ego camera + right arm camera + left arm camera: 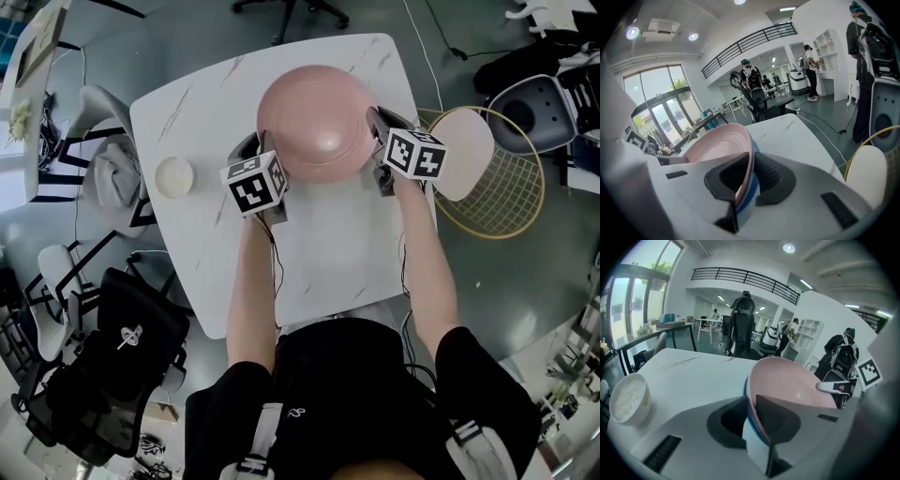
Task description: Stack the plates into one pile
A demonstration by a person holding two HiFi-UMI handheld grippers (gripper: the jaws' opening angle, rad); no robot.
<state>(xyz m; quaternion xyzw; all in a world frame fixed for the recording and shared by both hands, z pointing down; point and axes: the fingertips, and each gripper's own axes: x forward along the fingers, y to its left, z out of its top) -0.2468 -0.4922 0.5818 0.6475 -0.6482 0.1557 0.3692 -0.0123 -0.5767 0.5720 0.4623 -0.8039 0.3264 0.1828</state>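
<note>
A pile of plates stands at the far middle of the white marble table, with a pink plate on top and blue and white rims under it. My left gripper is at the pile's left rim. In the left gripper view the rim runs between the jaws, the inner pad lies against the pink plate, and a gap shows on the outer side. My right gripper is at the right rim. In the right gripper view its jaws are closed on the pink plate and the blue rim below.
A small white bowl sits on the table's left part, also seen in the left gripper view. A chair with a white seat and yellow wire frame stands right of the table. A black office chair is at lower left. People stand far off.
</note>
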